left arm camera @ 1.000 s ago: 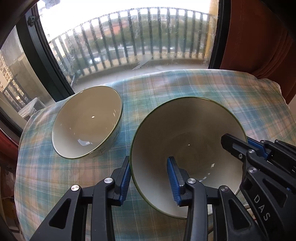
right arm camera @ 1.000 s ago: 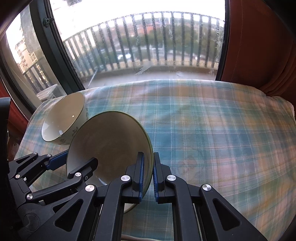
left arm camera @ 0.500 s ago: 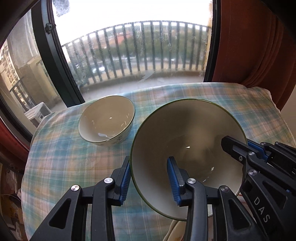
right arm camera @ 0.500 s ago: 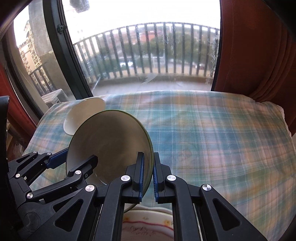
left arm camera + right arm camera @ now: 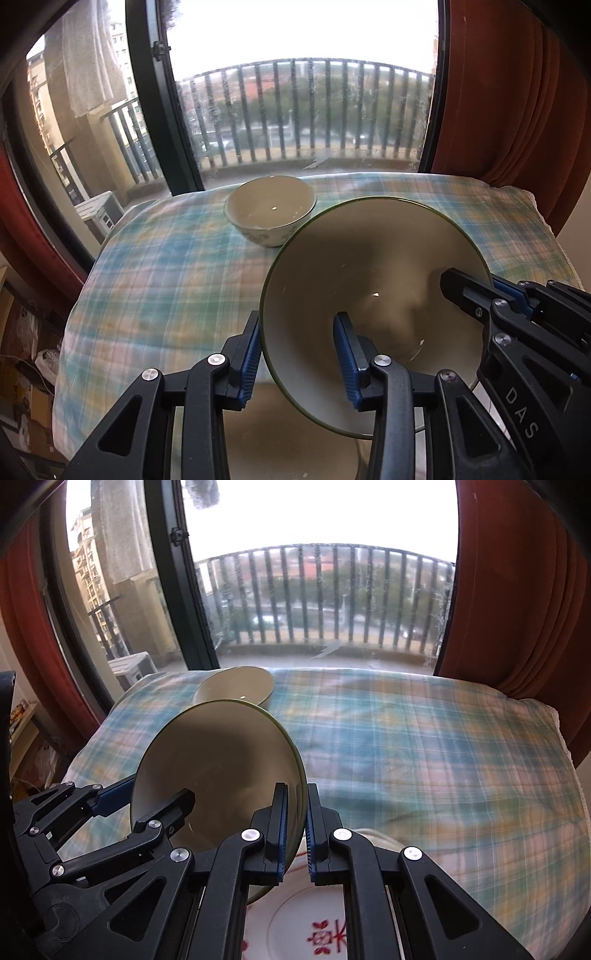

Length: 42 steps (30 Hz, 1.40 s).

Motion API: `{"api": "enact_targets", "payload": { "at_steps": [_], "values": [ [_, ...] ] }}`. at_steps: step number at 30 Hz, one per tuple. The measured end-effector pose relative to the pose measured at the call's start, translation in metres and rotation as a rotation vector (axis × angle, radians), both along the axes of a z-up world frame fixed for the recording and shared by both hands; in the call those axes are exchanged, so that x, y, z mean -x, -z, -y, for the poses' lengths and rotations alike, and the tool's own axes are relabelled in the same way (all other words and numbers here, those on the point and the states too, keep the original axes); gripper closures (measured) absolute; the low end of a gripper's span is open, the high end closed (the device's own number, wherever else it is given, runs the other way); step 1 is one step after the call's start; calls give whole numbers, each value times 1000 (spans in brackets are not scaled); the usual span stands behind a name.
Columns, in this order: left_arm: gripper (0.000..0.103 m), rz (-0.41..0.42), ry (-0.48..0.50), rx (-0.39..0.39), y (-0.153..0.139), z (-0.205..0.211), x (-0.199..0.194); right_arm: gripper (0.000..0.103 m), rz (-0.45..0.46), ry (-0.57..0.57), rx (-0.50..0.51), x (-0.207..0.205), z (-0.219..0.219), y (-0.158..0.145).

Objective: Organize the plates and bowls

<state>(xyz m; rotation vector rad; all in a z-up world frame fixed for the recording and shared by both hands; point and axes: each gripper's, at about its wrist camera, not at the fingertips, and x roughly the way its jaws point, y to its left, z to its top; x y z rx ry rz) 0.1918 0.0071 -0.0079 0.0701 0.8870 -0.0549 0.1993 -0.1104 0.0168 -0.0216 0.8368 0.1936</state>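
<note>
The big bowl (image 5: 373, 280) is in the air above the near edge of the table (image 5: 424, 746), tilted with its opening toward the cameras. Both tongs hold it by the green rim. The left gripper (image 5: 299, 354) has one blue pad outside the wall and one inside; the gap between them looks wider than the wall, so I cannot tell whether both pads really press on it. The right gripper (image 5: 295, 819) is closed tight on the opposite side of the rim, with the thin wall pinched between its pads.

The small bowl (image 5: 269, 208) stands upright on the checked cloth at the far side of the table, near the window, well apart from the big bowl. It is empty, and nothing touches it.

Under the right gripper, at the near edge, lies a white plate (image 5: 317, 926) with a red pattern. It seems to rest on something pale, maybe more plates, but the grippers hide most of it.

I judge the task to be in its middle. One bowl is lifted but not yet put down anywhere. The small bowl is not yet gathered with the other dishes. What is left is probably to set the big bowl on the plate or beside it, then to bring the small bowl and nest it inside.
</note>
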Motion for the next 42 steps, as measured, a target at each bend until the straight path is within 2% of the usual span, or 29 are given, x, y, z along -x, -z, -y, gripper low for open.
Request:
{"api": "enact_targets", "payload": {
  "at_steps": [7, 13, 17, 28, 42],
  "values": [
    [65, 38, -30, 9, -4, -24, 35, 92, 23, -39, -9, 32, -25, -4],
    [65, 63, -51, 50, -2, -45, 62, 92, 30, -65, -25, 55, -41, 1],
    [65, 48, -54, 62, 6, -57, 74, 92, 17, -70, -29, 65, -52, 8],
    [65, 42, -62, 78, 27, -76, 91, 92, -31, -97, -1, 76, -77, 29],
    [65, 28, -42, 57, 53, -77, 85, 91, -61, -68, 59, 74, -89, 57]
  ]
}}
